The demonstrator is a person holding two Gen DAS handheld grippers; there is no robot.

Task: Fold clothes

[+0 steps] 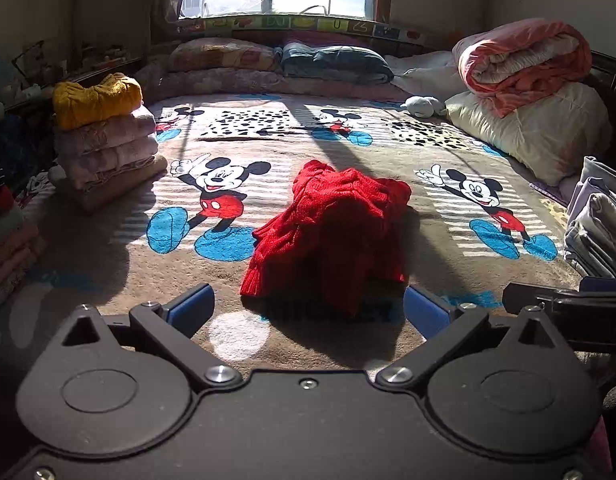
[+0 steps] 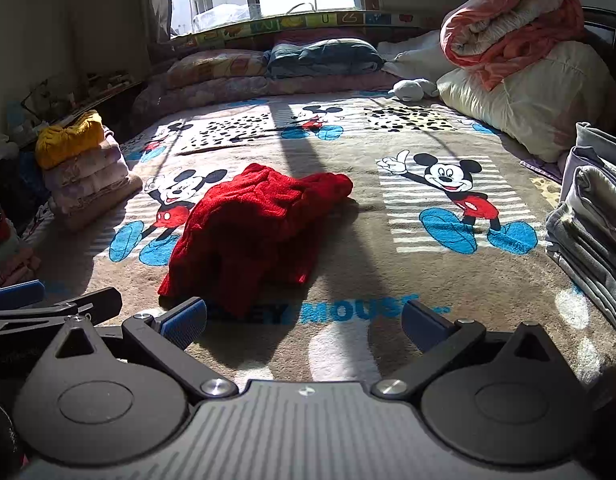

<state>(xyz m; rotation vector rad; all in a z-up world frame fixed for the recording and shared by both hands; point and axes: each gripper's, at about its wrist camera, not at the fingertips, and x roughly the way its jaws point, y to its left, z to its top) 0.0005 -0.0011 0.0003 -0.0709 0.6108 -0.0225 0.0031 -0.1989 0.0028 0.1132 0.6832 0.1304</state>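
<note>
In the left wrist view, the left tongs (image 1: pixel 308 312) stood wide apart and held nothing, their blue pads low over the bed. A crumpled red knit sweater (image 1: pixel 332 232) lay in a heap on the Mickey Mouse blanket (image 1: pixel 448 248), straight ahead of the tongs and centred between the two pads; its near hem reached the line of the fingertips, but whether it touched them I could not tell. The sweater's far part sat in sunlight, the near part in shadow. To the left, well apart from the sweater, a stack of folded clothes (image 1: pixel 107 152) carried a yellow knit (image 1: pixel 95 100) on top. At the right edge lay a pile of folded grey garments (image 1: pixel 600 224), and beyond it a rolled pink quilt (image 1: pixel 524 60) rested on a cream pillow (image 1: pixel 536 128). Part of the right tongs (image 1: pixel 568 304) showed at the right edge of the frame.

In the right wrist view, the right tongs (image 2: pixel 303 324) were likewise spread wide and empty. The red sweater (image 2: pixel 247 224) lay ahead and to the left of centre, its near corner just beyond the left pad (image 2: pixel 183 324), apart from the right pad. The left tongs (image 2: pixel 15 294) showed at the left edge, beside the sweater's near corner. The grey pile (image 2: pixel 588 216) lay to the right, well apart.
</note>
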